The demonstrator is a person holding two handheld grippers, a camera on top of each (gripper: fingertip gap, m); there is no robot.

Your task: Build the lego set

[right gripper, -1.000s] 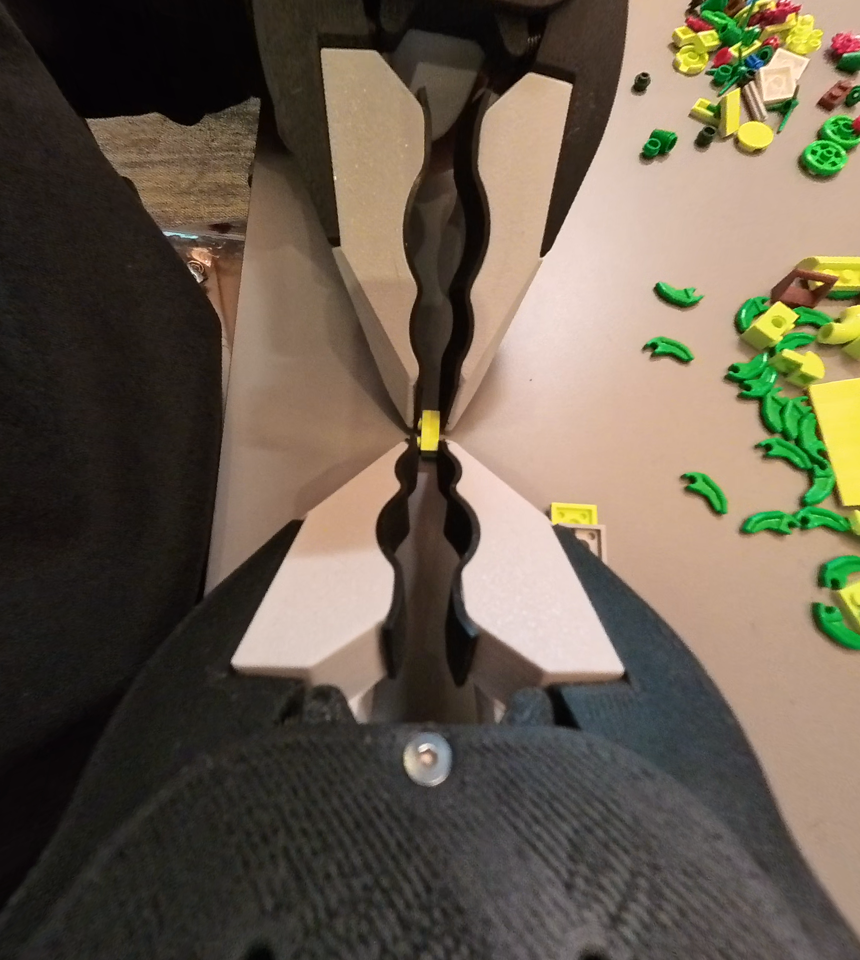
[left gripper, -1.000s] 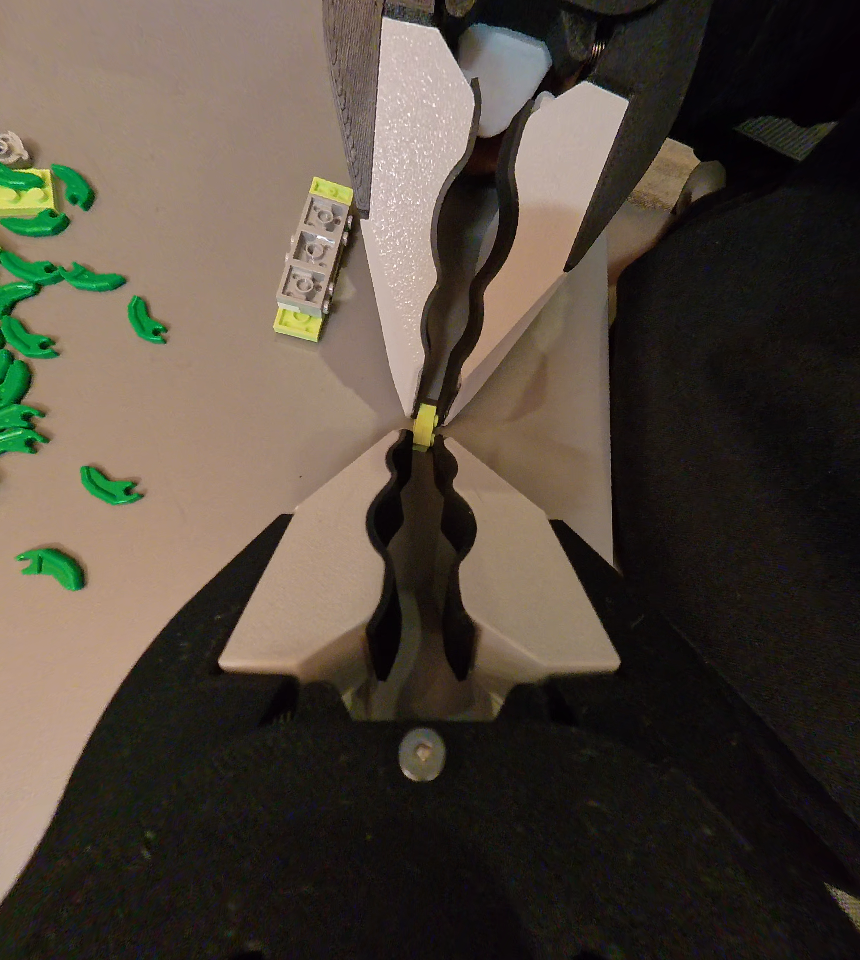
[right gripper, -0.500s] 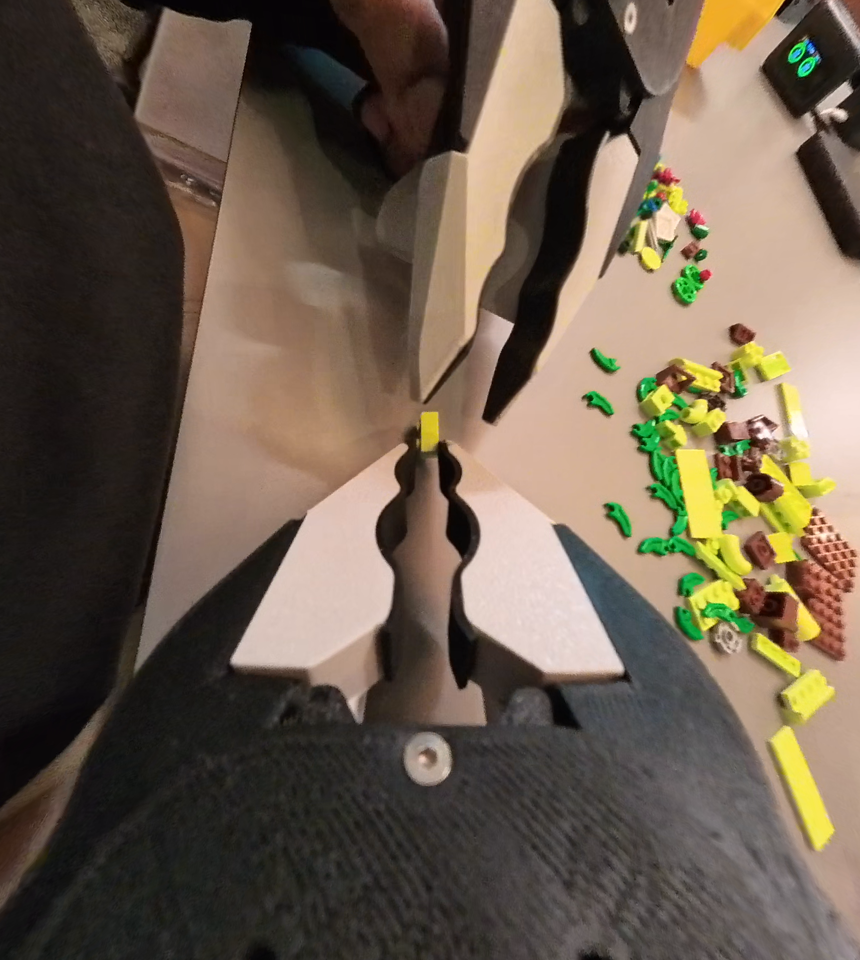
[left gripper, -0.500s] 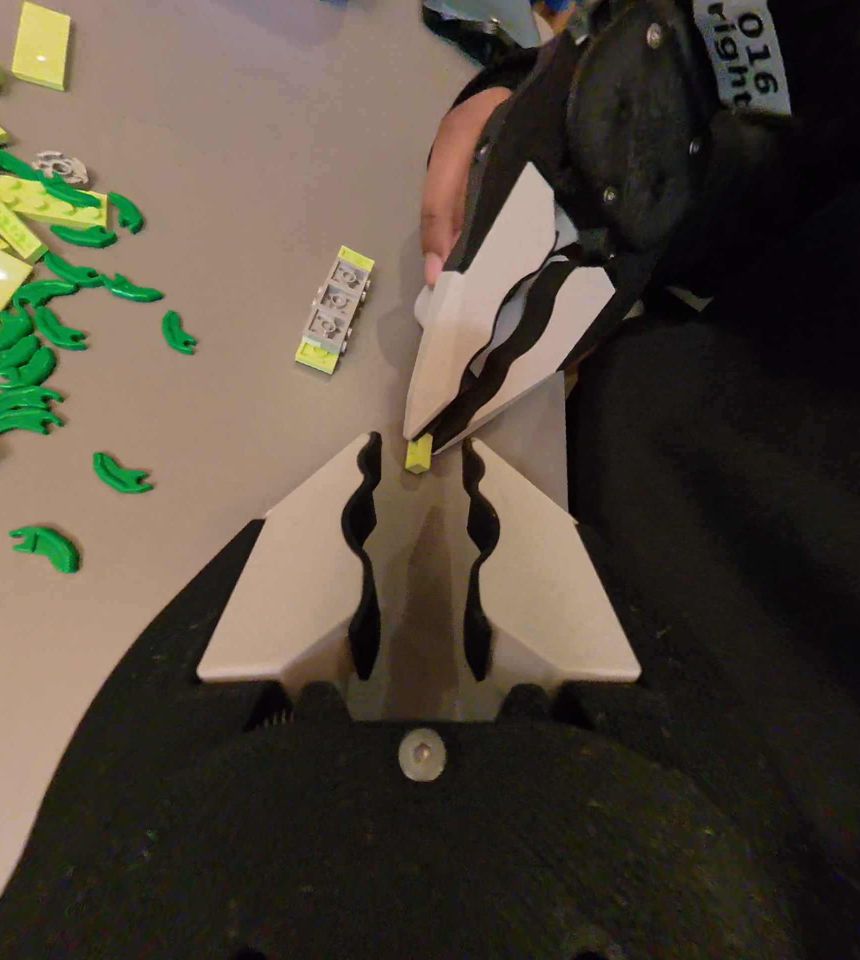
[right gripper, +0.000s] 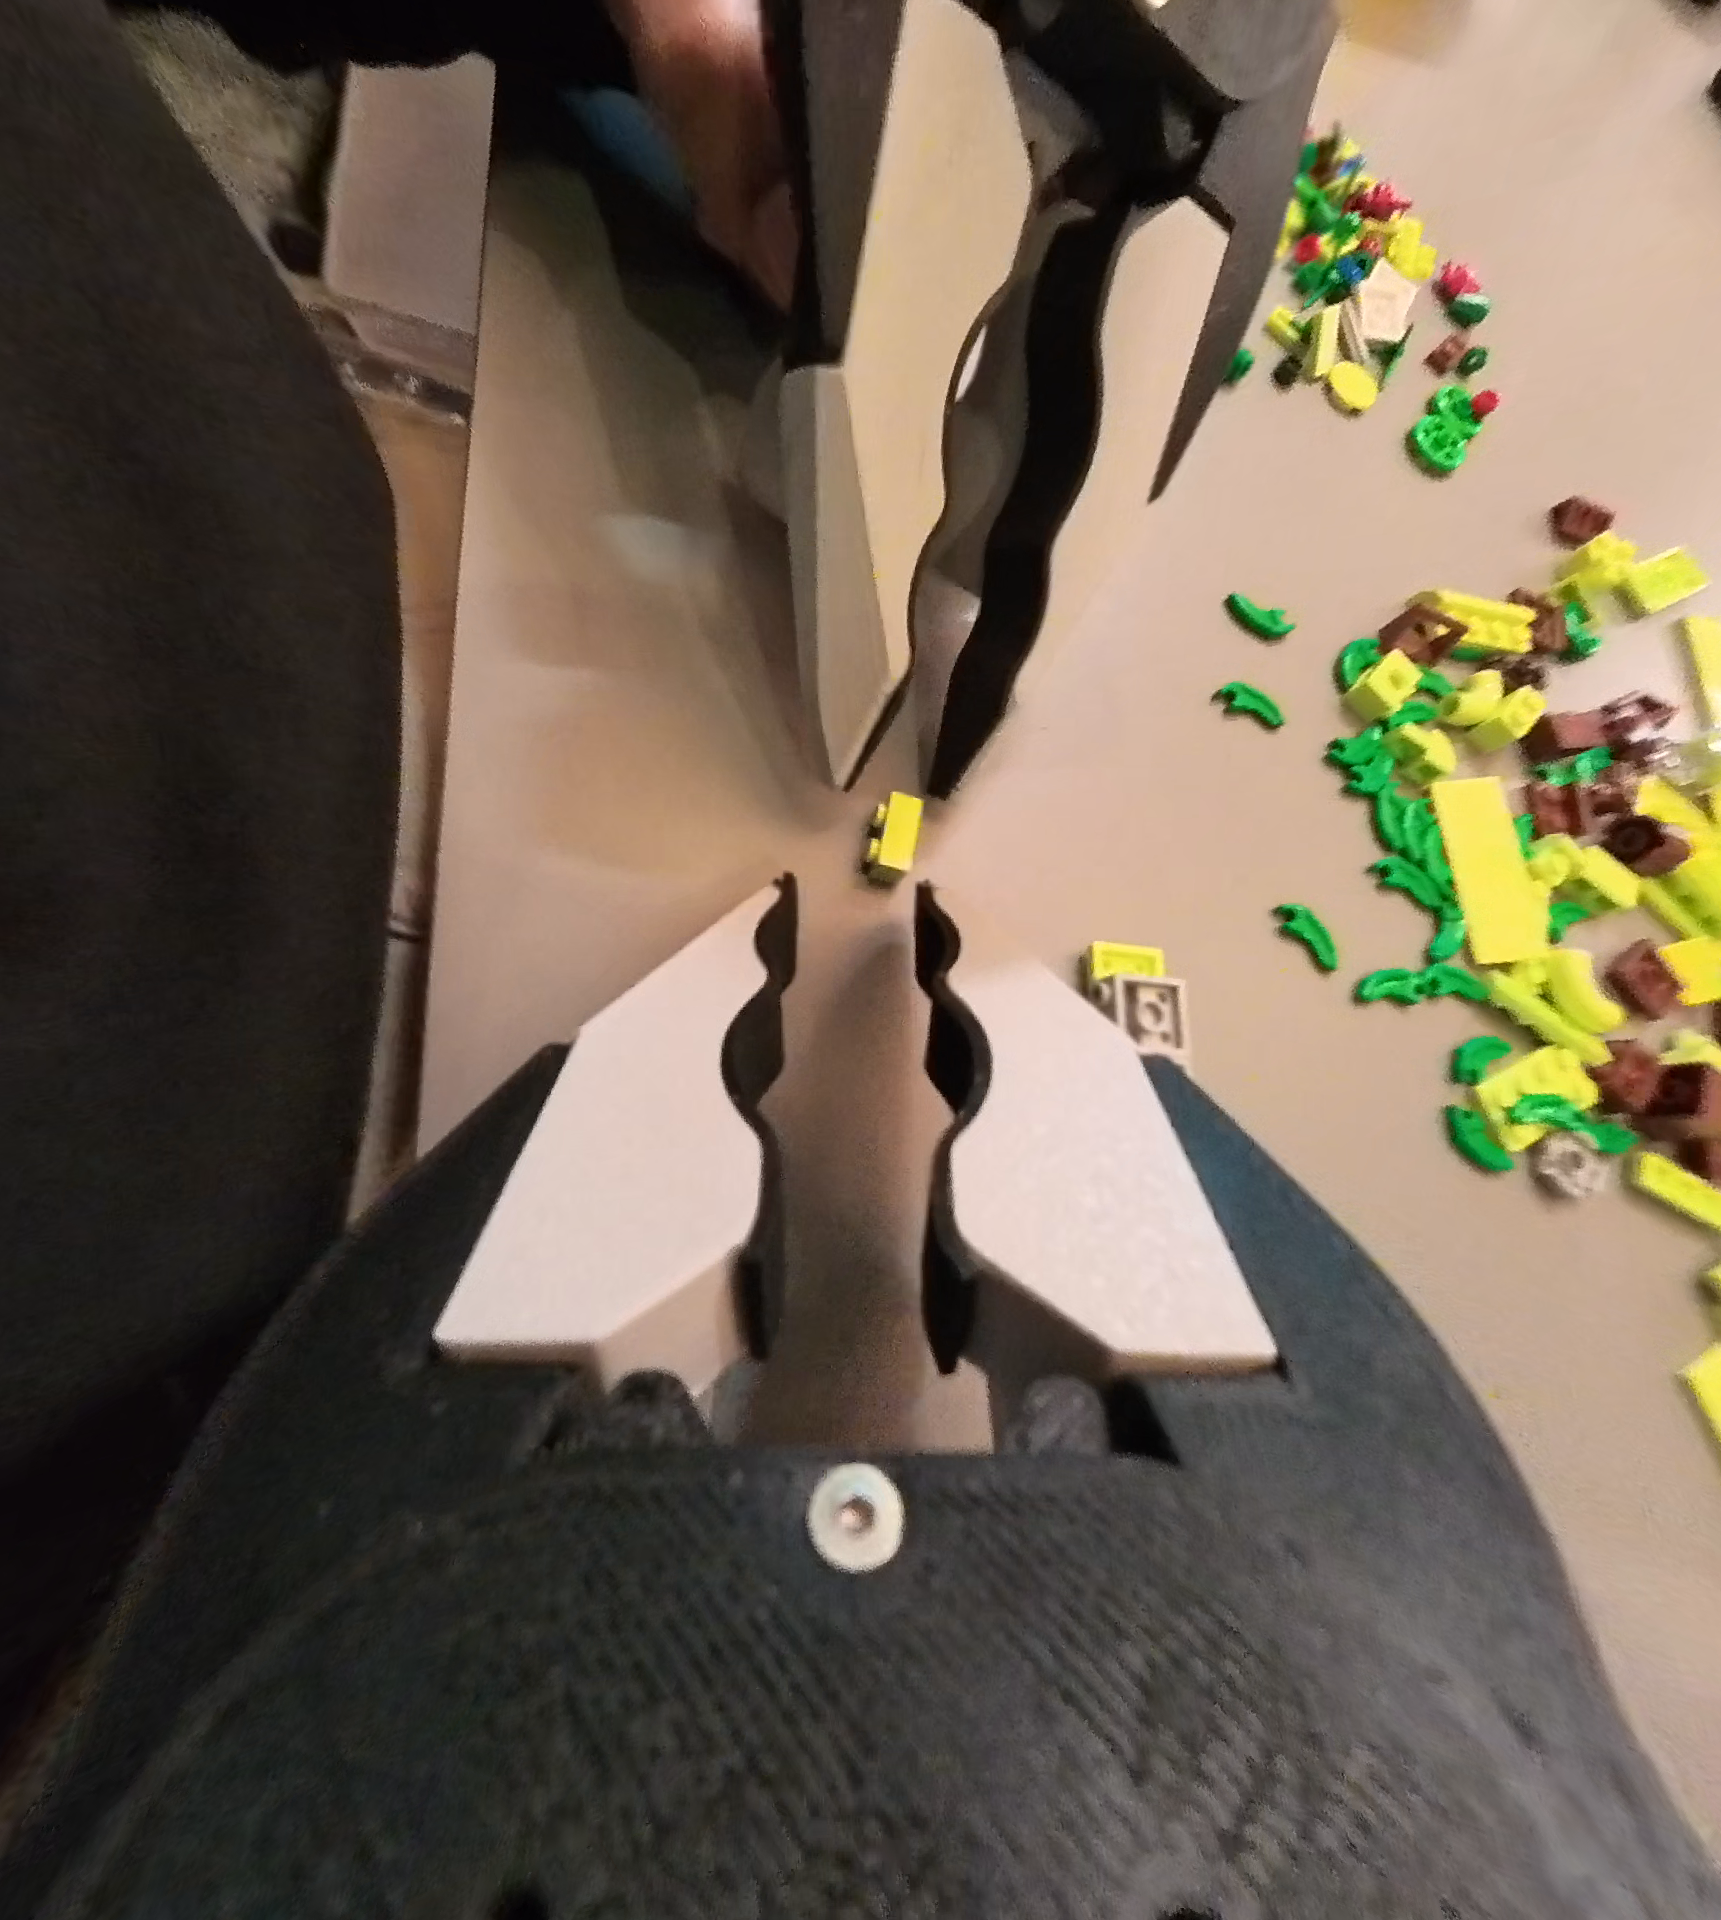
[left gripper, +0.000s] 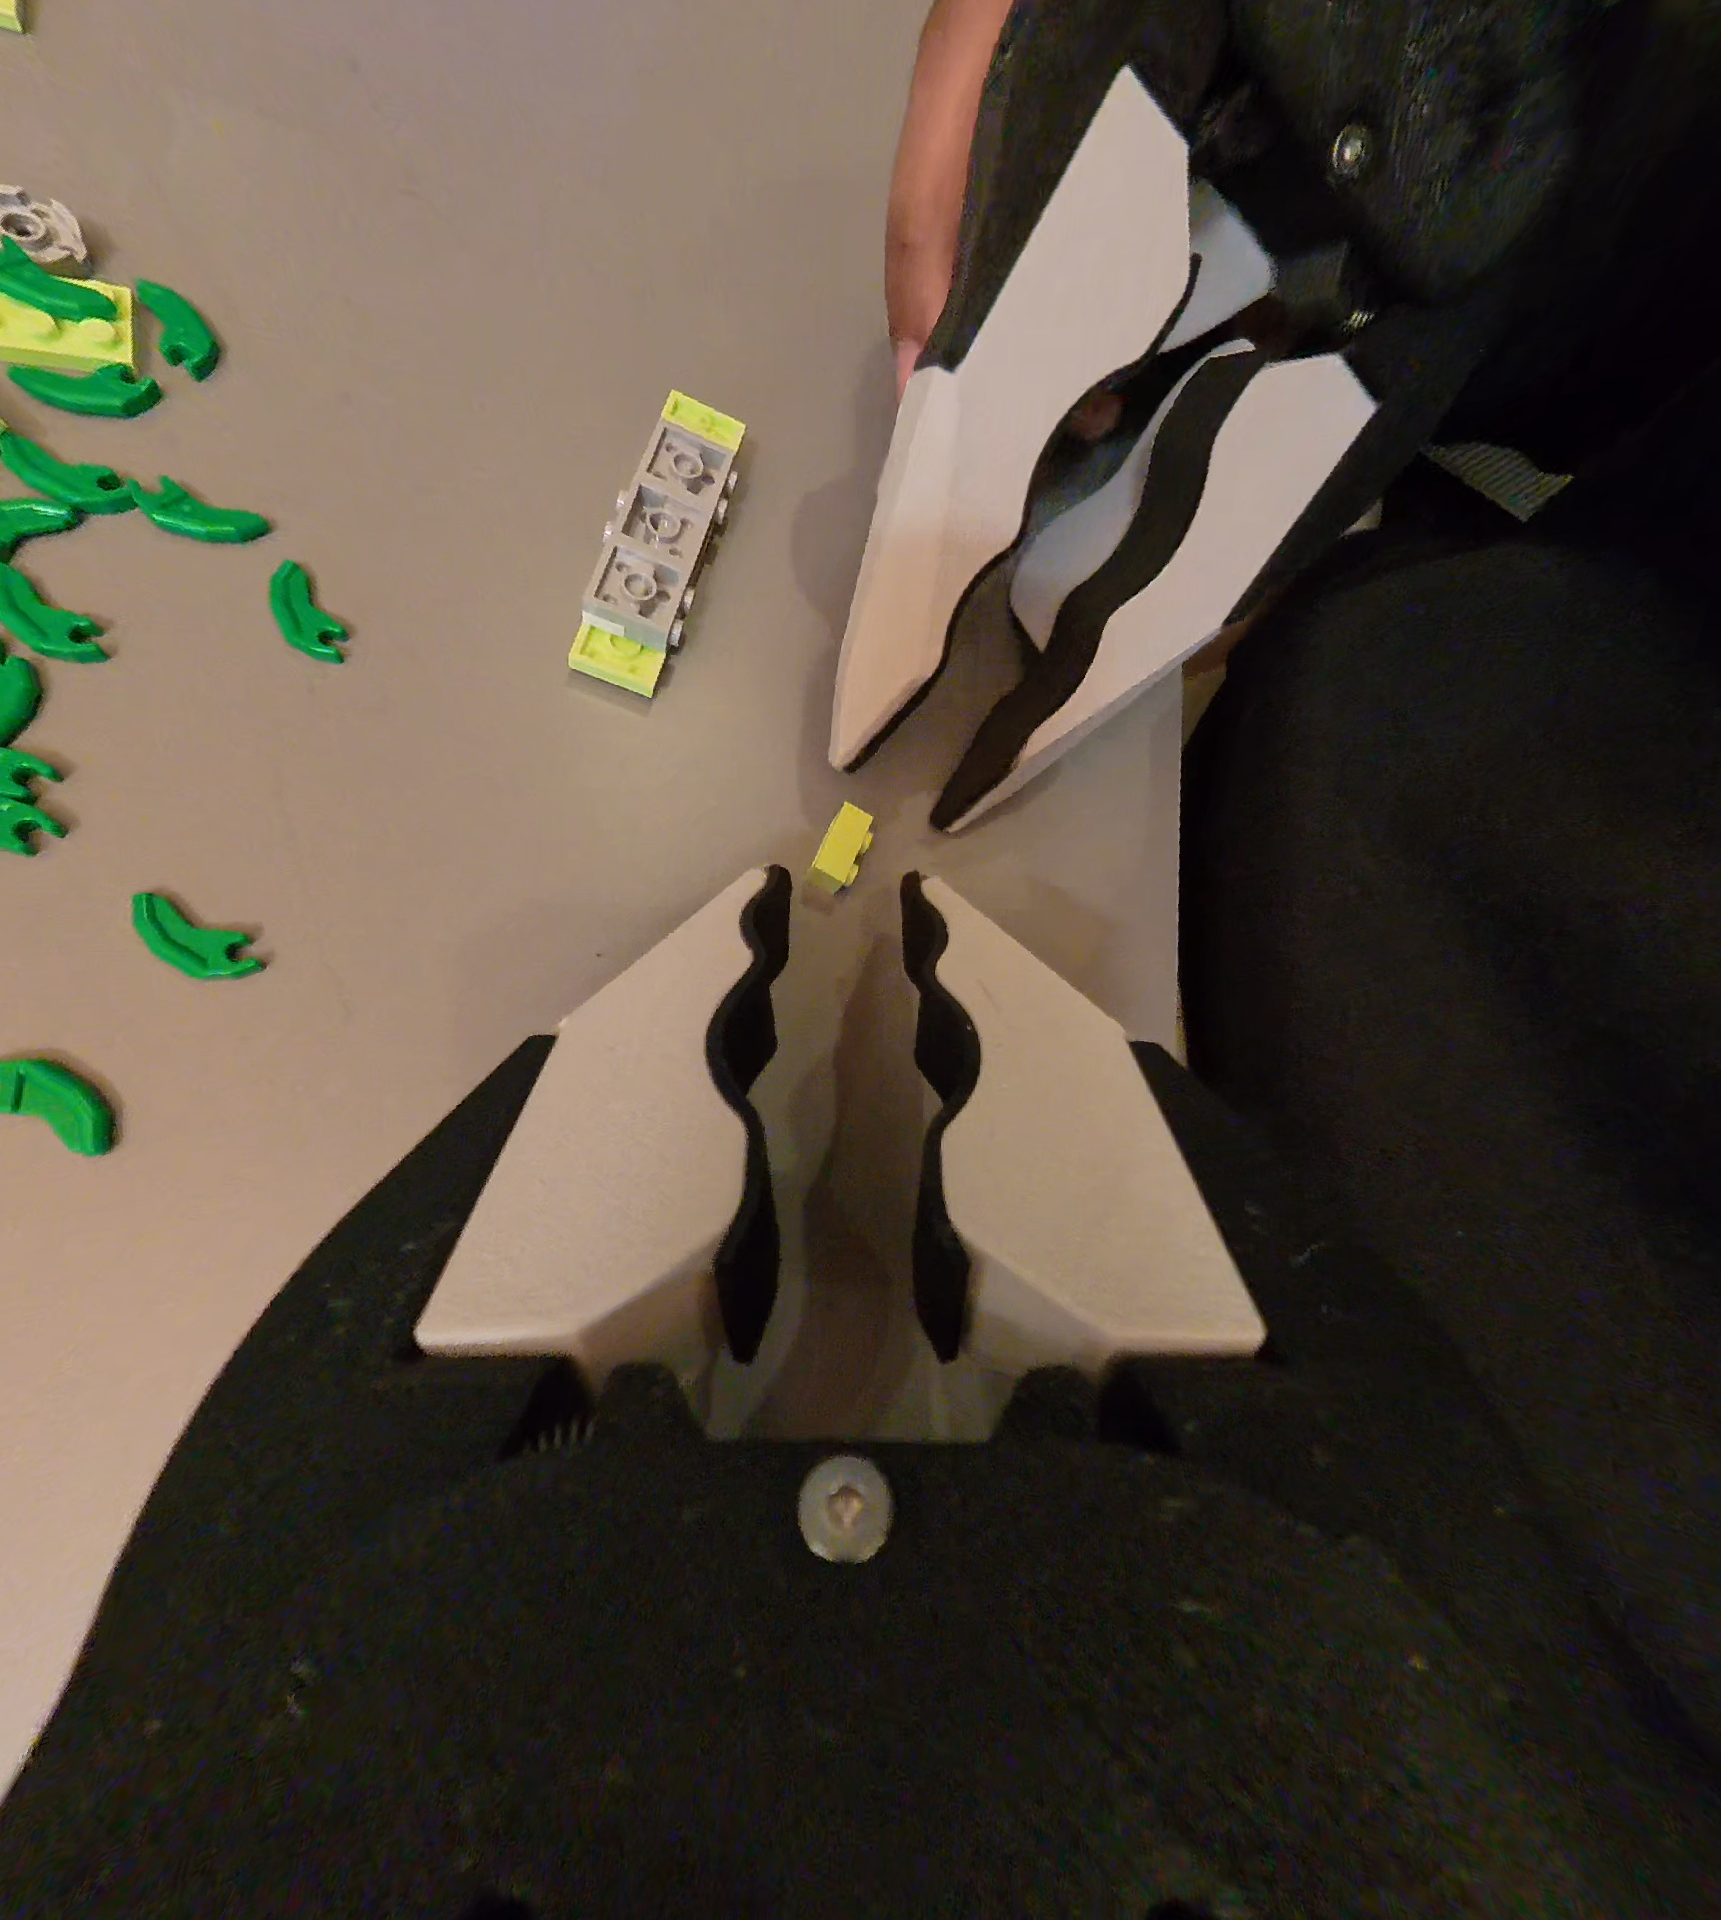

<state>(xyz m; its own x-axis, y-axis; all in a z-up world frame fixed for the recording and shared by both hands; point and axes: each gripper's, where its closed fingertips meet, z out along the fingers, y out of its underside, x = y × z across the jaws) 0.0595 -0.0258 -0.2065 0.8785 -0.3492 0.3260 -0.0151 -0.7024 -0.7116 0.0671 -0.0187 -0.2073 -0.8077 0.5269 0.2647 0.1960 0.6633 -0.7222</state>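
**Inspector:** Two grippers were in view, tip to tip. The left gripper [left gripper: 843, 883] stood with jaws apart and nothing between them; the right gripper [right gripper: 851, 891] likewise, parted and empty.

**Clerk:** And the piece?

**Inspector:** One small lime brick [left gripper: 841, 847] lay loose on the table [left gripper: 482, 208], between the two sets of tips and touching neither. The right wrist view showed it the same way [right gripper: 894, 837], just ahead of the right fingers.

**Clerk:** How should the pickup go?

**Inspector:** In my judgement, one gripper alone should straddle the brick square across its flat sides and close low, near the table, so it does not roll or squirt out. The other should stay clear. The brick is tiny, so a skewed pinch is the main risk.

**Clerk:** The count?

**Inspector:** One assembly [left gripper: 656, 561] just left of the brick: three grey bricks in a row on one lime plate. One grey round piece [left gripper: 23, 221] at far left. Loose green curved pieces [left gripper: 194, 937]: at least a dozen in the left wrist view; the exact figure could not be fixed where they overlapped. The mixed pile [right gripper: 1604, 883] of lime, brown and green parts was too blurred to count.
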